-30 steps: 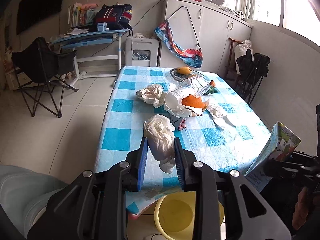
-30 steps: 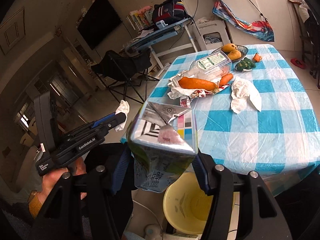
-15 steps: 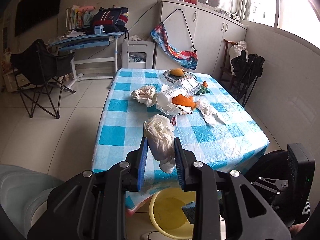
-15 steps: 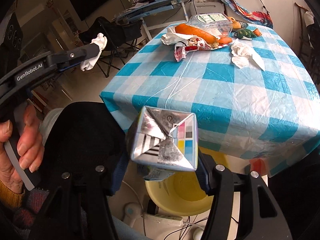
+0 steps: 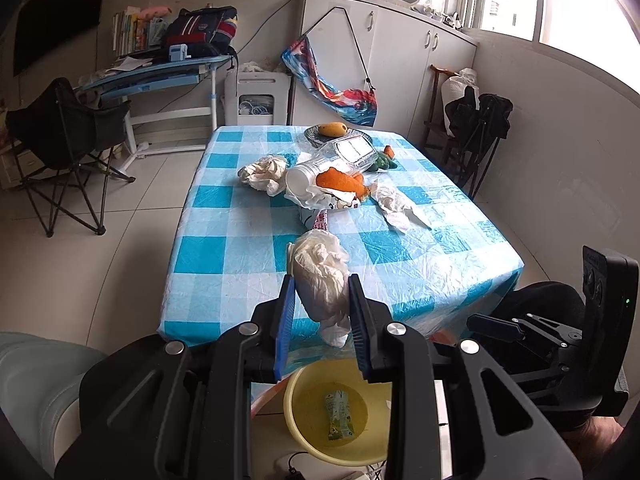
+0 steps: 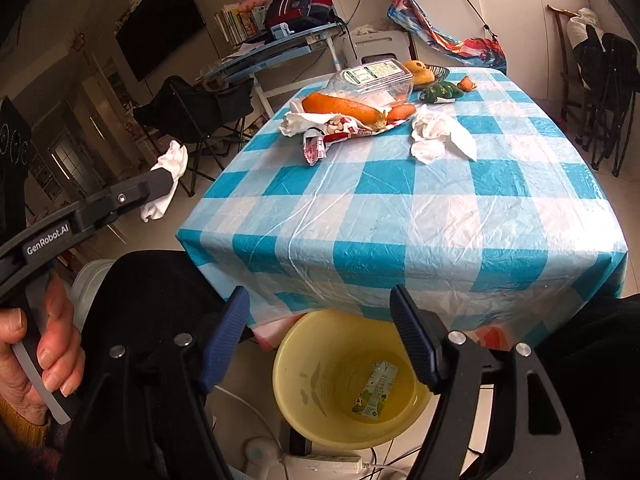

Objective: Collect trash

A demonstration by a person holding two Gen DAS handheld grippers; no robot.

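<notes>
The left gripper [image 5: 320,312] clamped a crumpled tissue [image 5: 322,280]; the right gripper [image 6: 320,344] was opening, empty, above the yellow basin [image 6: 320,412] holding 1 carton [image 6: 374,390].

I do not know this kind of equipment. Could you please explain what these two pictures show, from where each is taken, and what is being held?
No robot here: a person holds a two-finger gripper in each hand, each carrying a wide-angle camera looking along its fingers. The left camera shows the left gripper shut on a crumpled white tissue. The right camera shows the right gripper with its jaws opening and nothing between them, above a yellow basin on the floor, where a small carton lies. On the checked tablecloth remain more tissues, a wrapper, carrots and a clear plastic box.
</notes>
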